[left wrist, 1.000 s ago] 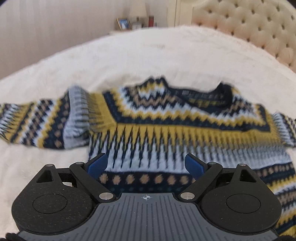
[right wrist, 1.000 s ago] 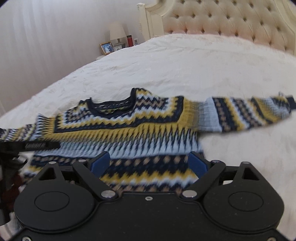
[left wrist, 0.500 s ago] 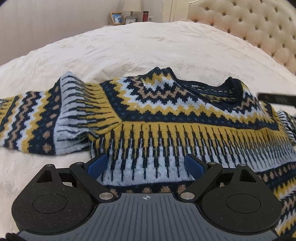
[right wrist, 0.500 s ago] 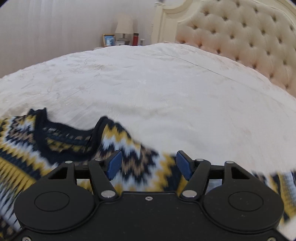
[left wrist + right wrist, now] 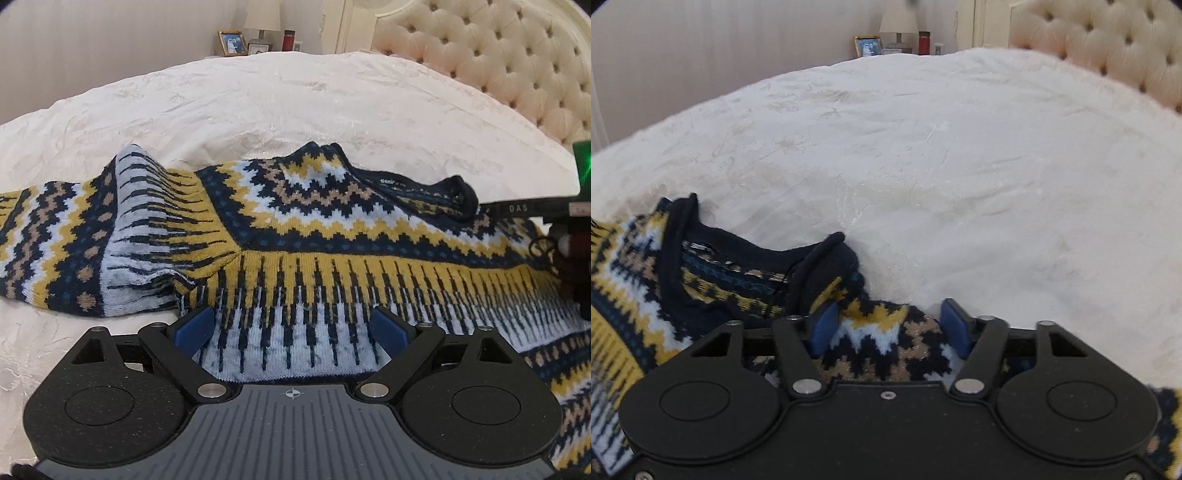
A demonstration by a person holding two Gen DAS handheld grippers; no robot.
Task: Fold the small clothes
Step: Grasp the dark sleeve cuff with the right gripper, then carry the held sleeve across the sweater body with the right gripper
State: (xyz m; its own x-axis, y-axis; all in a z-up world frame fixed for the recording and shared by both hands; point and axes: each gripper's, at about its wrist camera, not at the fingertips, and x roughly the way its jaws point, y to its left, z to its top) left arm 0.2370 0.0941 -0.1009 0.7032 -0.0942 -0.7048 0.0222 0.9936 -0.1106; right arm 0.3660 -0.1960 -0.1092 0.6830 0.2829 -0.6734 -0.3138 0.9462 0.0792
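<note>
Navy, yellow and pale-blue patterned knit sweater [image 5: 332, 236] lies flat on the white bedspread [image 5: 295, 99] | soft, floppy: pinch shoulder beside collar | your right gripper [image 5: 890, 328] has been closing over that shoulder, not yet pressing | left gripper [image 5: 291, 328] wide, empty, over body.

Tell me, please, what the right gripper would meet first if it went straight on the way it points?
Probably the sweater: its shoulder knit, beside the dark collar, already lies between the closing blue pads of the right gripper. Whether they touch it is unclear.
</note>
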